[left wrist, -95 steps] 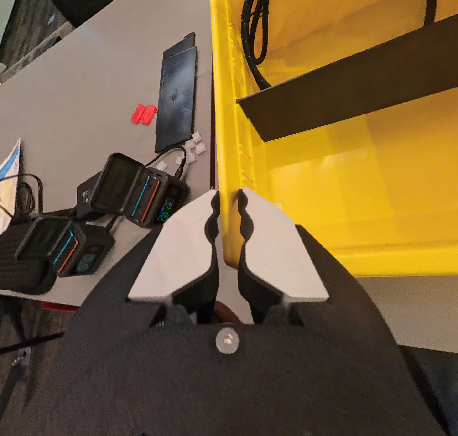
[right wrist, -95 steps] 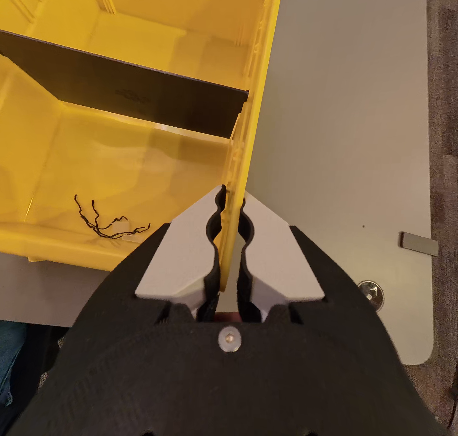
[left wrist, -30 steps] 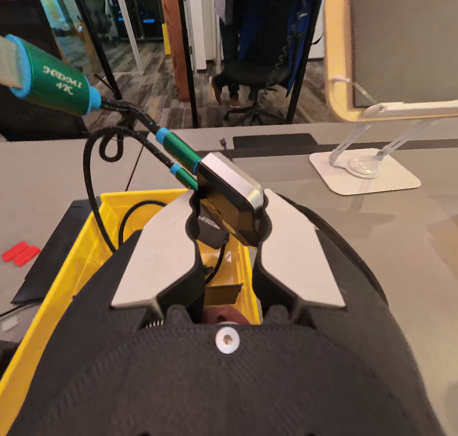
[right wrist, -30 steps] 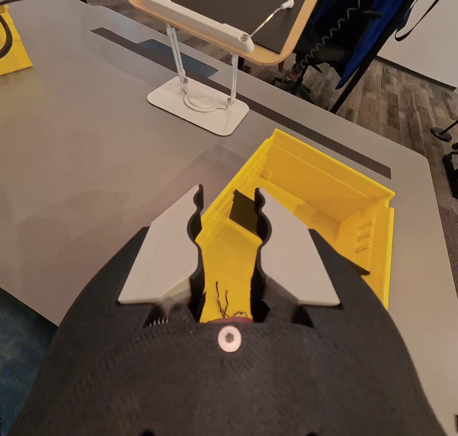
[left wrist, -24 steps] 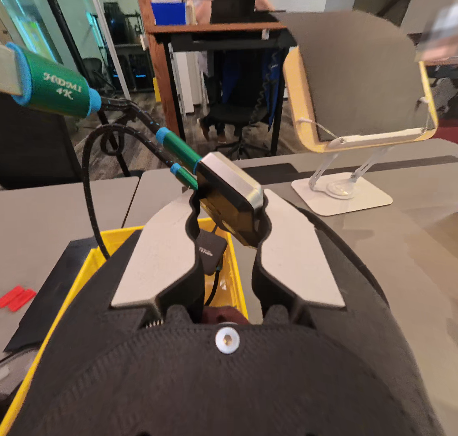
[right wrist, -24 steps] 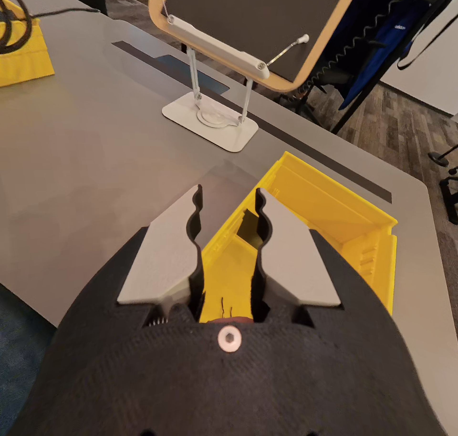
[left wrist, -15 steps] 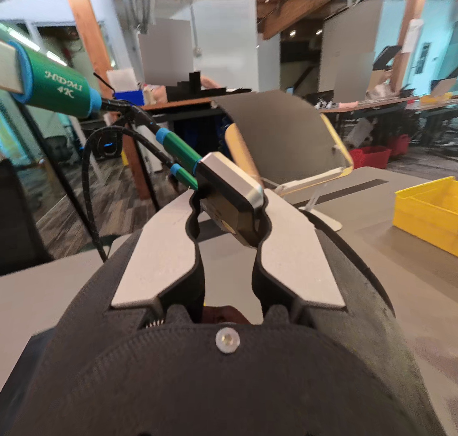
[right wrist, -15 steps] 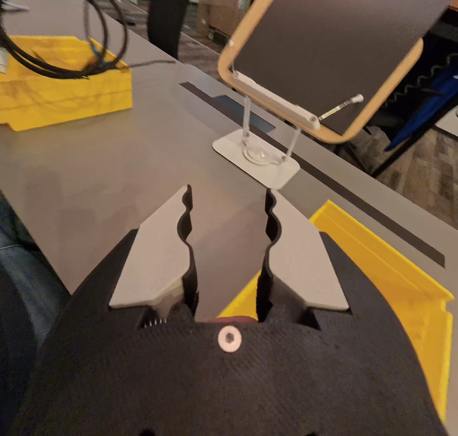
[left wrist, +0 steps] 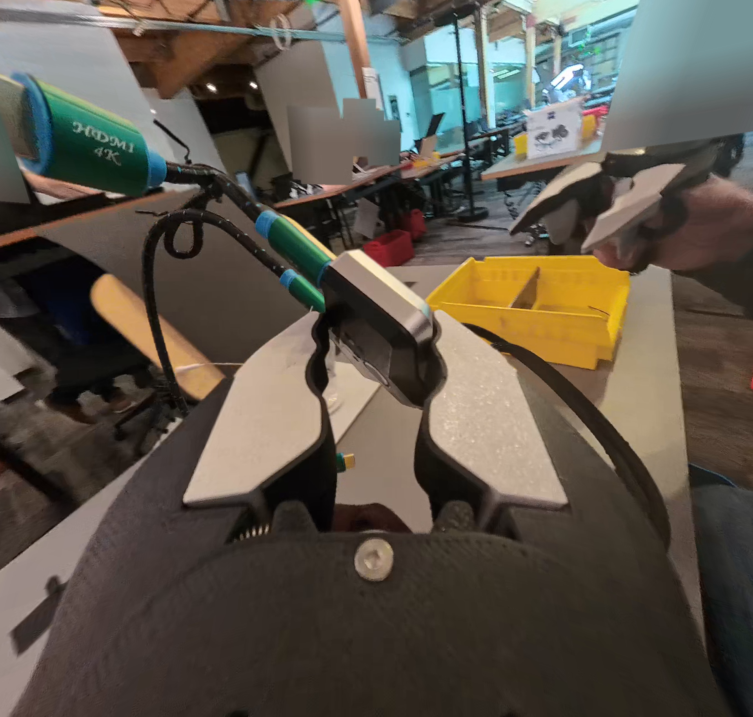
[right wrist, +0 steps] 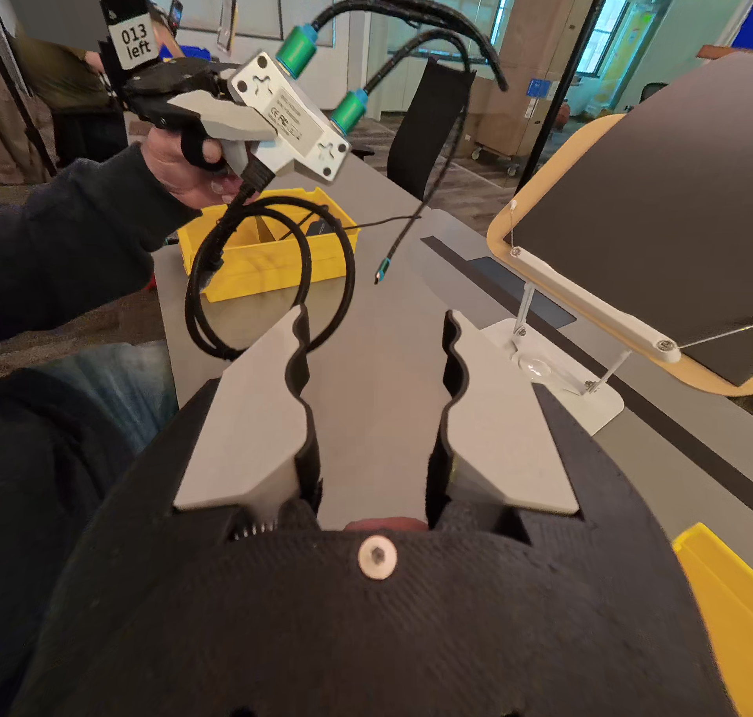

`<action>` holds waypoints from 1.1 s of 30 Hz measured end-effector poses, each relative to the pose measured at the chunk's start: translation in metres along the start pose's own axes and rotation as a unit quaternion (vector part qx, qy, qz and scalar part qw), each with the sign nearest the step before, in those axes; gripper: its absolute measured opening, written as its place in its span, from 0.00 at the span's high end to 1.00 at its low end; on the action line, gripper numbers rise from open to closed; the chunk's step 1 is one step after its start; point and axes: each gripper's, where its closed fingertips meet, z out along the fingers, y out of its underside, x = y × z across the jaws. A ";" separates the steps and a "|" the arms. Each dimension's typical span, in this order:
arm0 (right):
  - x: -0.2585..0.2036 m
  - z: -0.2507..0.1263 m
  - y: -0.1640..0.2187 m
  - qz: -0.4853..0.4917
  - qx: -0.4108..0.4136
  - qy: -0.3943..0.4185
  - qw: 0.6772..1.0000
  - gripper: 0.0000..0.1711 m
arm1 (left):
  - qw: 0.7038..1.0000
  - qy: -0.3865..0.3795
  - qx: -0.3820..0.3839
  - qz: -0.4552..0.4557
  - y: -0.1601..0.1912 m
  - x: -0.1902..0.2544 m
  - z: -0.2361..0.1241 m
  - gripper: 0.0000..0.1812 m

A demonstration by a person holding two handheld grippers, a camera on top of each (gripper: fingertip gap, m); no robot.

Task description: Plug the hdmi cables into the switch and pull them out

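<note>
The left tool (left wrist: 377, 361) still clamps the silver switch (left wrist: 381, 310), now lifted well above the table (right wrist: 387, 290) with two green-ended hdmi cables (right wrist: 346, 112) plugged into it. The right tool (right wrist: 375, 375) has spread wider than half a second ago and holds nothing. It has swung round from the right-hand yellow bin (left wrist: 525, 310) to face the switch.

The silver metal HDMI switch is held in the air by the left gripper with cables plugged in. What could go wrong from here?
1. The silver metal HDMI switch is pinched near one end by the left gripper; pulling a green HDMI plug could twist it loose.
2. The looped black braided cable hangs near the open right gripper and the yellow plastic bin, so it might snag.
</note>
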 end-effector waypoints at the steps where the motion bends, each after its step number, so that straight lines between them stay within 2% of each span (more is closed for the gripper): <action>1: 0.000 0.003 0.002 0.001 -0.005 -0.002 1.000 0.62 | 1.000 0.011 -0.008 -0.001 0.007 0.005 0.007 0.75; 5: -0.002 0.013 0.015 0.005 -0.027 -0.006 1.000 0.62 | 0.995 0.032 -0.086 0.035 0.052 0.021 0.038 0.75; 8: -0.003 0.015 0.025 0.011 -0.038 -0.006 0.999 0.63 | 0.976 0.043 -0.178 0.115 0.093 0.038 0.059 0.75; 10: 0.000 0.012 0.031 0.015 -0.042 -0.001 0.999 0.63 | 0.946 0.060 -0.251 0.195 0.121 0.051 0.069 0.76; 15: 0.009 0.002 0.046 0.030 -0.048 0.017 0.998 0.63 | 0.834 0.095 -0.392 0.377 0.177 0.065 0.077 0.79; 21: 0.013 -0.005 0.071 0.042 -0.071 0.033 0.996 0.63 | 0.745 0.148 -0.450 0.470 0.237 0.087 0.071 0.87; 23: 0.013 -0.006 0.081 0.045 -0.081 0.035 0.995 0.64 | 0.739 0.135 -0.444 0.489 0.246 0.093 0.071 0.88; 28: 0.004 -0.002 0.107 0.050 -0.114 0.023 0.992 0.64 | 0.752 0.110 -0.442 0.476 0.254 0.101 0.067 0.85; 32: -0.010 0.004 0.125 0.048 -0.148 0.006 0.988 0.64 | 0.750 0.100 -0.464 0.461 0.263 0.102 0.056 0.65; 33: -0.015 0.006 0.129 0.048 -0.156 -0.001 0.987 0.64 | 0.747 0.104 -0.466 0.462 0.263 0.102 0.052 0.64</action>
